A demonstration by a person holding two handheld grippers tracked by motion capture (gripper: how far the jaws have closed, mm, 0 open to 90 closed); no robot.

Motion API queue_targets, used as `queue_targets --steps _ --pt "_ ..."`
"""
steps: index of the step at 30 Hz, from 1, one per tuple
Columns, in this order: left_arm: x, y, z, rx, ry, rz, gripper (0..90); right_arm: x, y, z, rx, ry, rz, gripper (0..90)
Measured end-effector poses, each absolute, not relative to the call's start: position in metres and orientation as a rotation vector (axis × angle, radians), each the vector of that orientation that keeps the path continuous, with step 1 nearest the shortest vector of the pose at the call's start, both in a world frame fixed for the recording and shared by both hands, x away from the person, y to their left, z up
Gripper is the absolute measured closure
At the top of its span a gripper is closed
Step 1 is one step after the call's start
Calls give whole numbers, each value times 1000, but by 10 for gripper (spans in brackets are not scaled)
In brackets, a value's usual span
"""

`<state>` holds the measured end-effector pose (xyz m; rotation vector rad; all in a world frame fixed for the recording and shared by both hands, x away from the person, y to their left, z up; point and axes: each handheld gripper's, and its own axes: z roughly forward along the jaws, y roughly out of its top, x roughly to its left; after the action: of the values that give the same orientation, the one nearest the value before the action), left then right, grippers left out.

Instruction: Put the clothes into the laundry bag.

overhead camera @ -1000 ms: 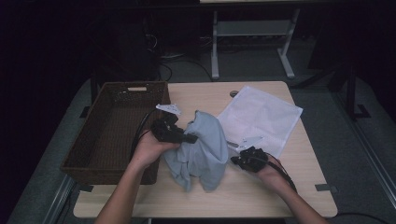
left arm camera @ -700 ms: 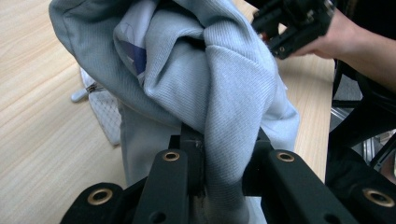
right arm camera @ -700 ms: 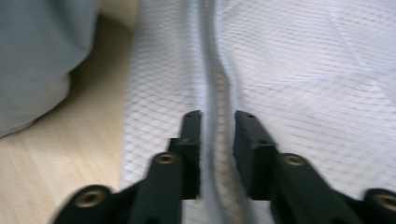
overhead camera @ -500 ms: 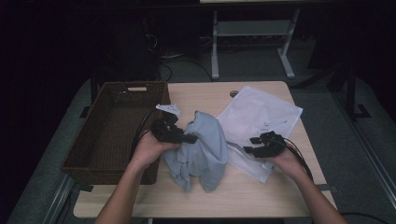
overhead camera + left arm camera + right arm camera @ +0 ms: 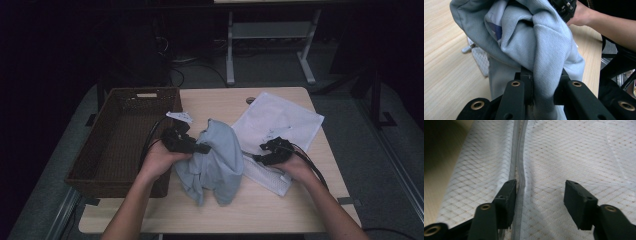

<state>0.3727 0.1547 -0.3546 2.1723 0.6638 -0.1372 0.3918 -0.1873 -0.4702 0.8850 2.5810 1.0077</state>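
A light blue garment hangs bunched at the table's middle, and my left gripper is shut on a fold of it. In the left gripper view the cloth is pinched between the jaws of the left gripper. A white mesh bag lies flat to the right. My right gripper hovers low over the bag's near left part, open. Its jaws have just been closing a little. In the right gripper view, the right gripper has only mesh under it. The grey zipper runs by its left jaw.
A dark wicker basket stands at the table's left edge. A small white tag lies beside it, behind the left hand. Bare wooden tabletop lies in front of the garment. A desk frame and cables stand on the floor beyond.
The right gripper left the garment's lower right side and moved away from the front edge onto the mesh bag, its jaws now apart. The left hand and garment stayed put.
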Motion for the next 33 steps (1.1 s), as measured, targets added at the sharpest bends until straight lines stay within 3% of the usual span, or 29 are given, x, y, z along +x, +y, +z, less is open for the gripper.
queue_targets --steps 5,6,8,9,13,33 --pt "372 153 -355 2173 664 -141 758 391 -185 -471 871 2576 1027 579" --pt "373 153 -355 2174 664 -142 758 390 -183 -471 861 2575 1032 646" --pt "373 153 -356 2175 666 -144 758 389 -182 -471 850 2572 1029 678" --pt "373 154 -356 2177 664 -143 758 388 -180 -471 847 2578 1037 750" --pt "373 154 -356 2176 665 -143 758 388 -179 -471 858 2582 1039 841" --pt "373 155 -356 2181 665 -145 758 386 -189 -453 907 2520 1112 875"
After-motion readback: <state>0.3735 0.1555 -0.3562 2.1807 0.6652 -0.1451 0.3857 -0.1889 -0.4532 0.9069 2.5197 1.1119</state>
